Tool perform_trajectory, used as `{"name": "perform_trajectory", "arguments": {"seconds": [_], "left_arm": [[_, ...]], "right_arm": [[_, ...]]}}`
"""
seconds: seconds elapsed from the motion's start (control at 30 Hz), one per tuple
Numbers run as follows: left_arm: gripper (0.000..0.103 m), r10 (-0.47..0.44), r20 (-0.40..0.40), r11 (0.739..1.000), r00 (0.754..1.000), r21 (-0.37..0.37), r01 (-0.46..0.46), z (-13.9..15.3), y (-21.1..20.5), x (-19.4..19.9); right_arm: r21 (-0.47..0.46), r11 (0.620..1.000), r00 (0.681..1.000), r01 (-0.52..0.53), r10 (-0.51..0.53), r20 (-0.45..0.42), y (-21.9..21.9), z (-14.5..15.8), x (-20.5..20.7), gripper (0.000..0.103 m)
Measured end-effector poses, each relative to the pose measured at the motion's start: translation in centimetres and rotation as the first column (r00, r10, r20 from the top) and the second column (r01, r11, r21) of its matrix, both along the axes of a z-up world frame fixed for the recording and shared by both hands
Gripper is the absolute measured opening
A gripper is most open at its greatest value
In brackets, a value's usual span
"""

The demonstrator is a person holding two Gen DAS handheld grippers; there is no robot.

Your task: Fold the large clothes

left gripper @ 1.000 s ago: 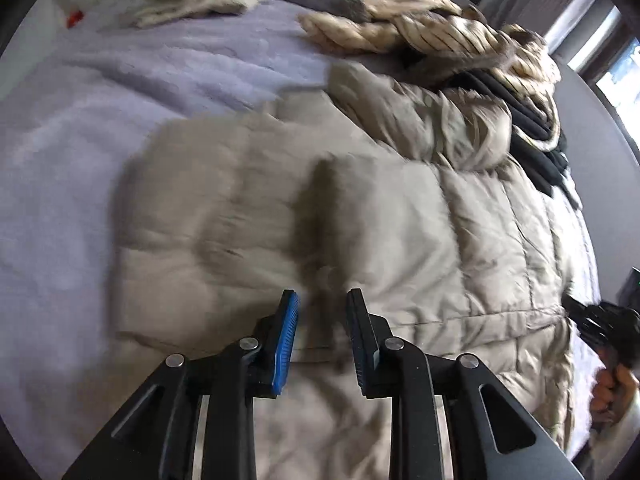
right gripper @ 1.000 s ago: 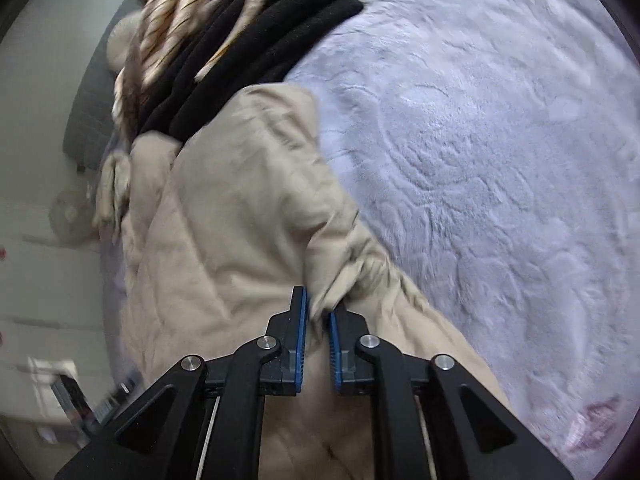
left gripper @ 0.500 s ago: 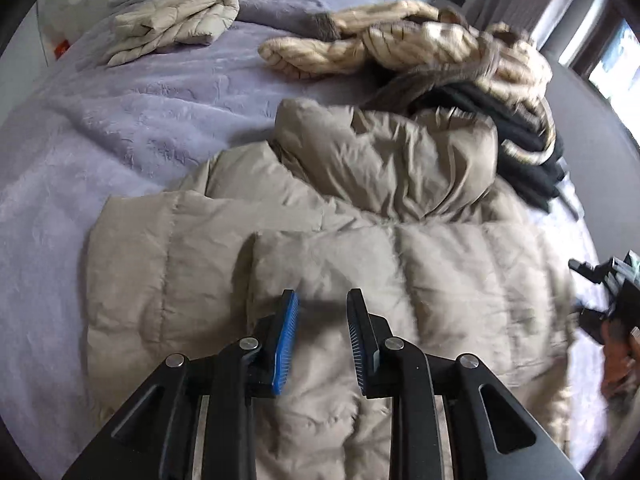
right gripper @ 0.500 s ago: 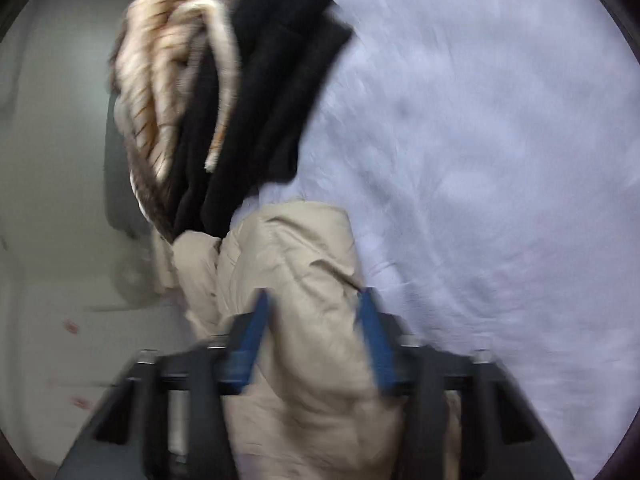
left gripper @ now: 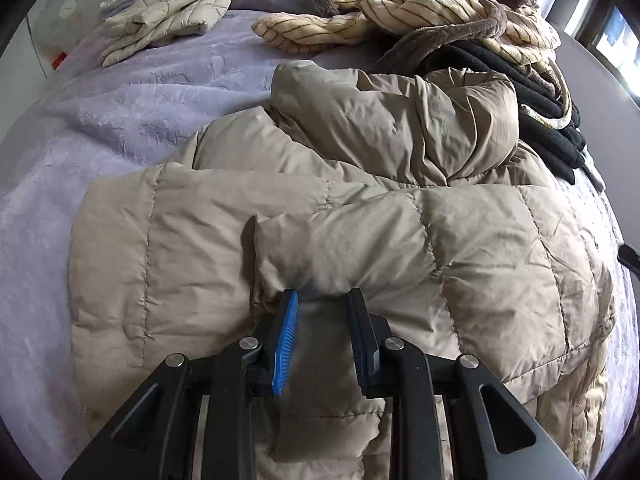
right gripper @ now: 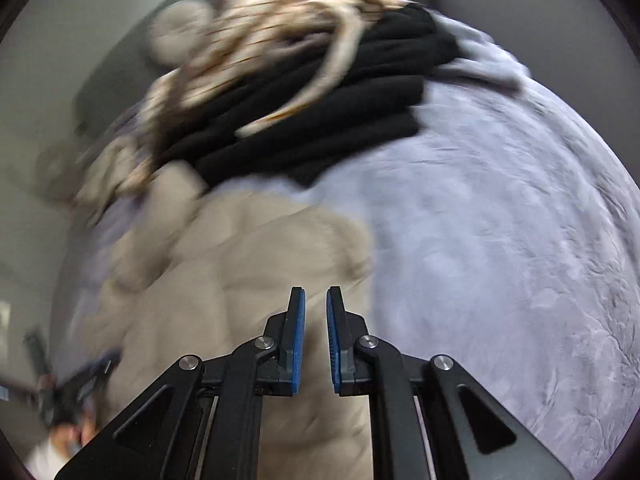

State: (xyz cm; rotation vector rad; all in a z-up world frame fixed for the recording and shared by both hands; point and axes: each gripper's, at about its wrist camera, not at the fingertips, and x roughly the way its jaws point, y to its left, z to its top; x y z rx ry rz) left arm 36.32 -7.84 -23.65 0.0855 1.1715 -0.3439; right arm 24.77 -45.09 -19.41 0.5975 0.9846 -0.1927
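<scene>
On a lavender plush bed (left gripper: 120, 92), the left hand-held gripper (left gripper: 323, 300) pinches a puffy beige quilted down jacket (left gripper: 460, 248), while the right hand-held gripper (right gripper: 315, 300), just narrowing, holds nothing.

Motion smears the right wrist view: the cream striped fleece garment (right gripper: 256, 40) and the folded black fleece garment (right gripper: 320, 128) lose their edges, and the small dark object at the lower left (right gripper: 60, 392) cannot be identified. In the left wrist view, the beige quilted puffer jacket (left gripper: 400, 232) runs under the left claw (left gripper: 322, 300) and off the bottom edge.
</scene>
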Motion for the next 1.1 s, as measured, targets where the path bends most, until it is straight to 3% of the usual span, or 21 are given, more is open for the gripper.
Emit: {"name": "perform_trajectory", "arguments": {"seconds": [0.13, 0.2, 0.33, 0.47, 0.63, 0.8, 1.1], "left_arm": [[0.027, 0.001, 0.005, 1.000, 1.000, 0.015, -0.001, -0.4, -0.3, 0.0], [0.027, 0.000, 0.003, 1.000, 1.000, 0.013, 0.000, -0.8, -0.5, 0.2], [0.027, -0.029, 0.035, 0.999, 0.999, 0.025, 0.028, -1.6, -1.2, 0.0], [0.027, -0.041, 0.057, 0.998, 0.998, 0.049, 0.038, -2.2, -1.5, -0.1], [0.027, -0.032, 0.054, 0.997, 0.998, 0.069, 0.028, -1.6, -1.6, -0.2], [0.027, 0.005, 0.034, 0.996, 0.999, 0.093, -0.008, -0.1, -1.1, -0.7], [0.027, 0.035, 0.016, 0.990, 0.999, 0.135, -0.036, 2.7, -0.2, -2.9]], "right_arm": [[-0.072, 0.991, 0.990, -0.113, 0.107, -0.090, 3.0, -1.9, -0.9, 0.012], [-0.071, 0.993, 0.987, -0.097, 0.087, -0.136, 2.5, -4.3, -1.1, 0.007], [0.005, 1.000, 0.992, -0.027, 0.028, -0.127, 1.0, -7.2, -0.9, 0.003], [-0.050, 0.998, 0.989, -0.048, 0.040, -0.143, 1.4, -8.0, -0.2, 0.002], [-0.046, 0.999, 0.987, -0.028, 0.021, -0.159, 1.7, -7.2, -0.4, 0.003], [-0.045, 0.999, 0.989, -0.006, -0.001, -0.148, 1.5, -4.8, -1.7, 0.008], [-0.004, 1.000, 0.994, 0.008, -0.008, -0.111, 2.7, -1.3, -4.5, 0.008]]}}
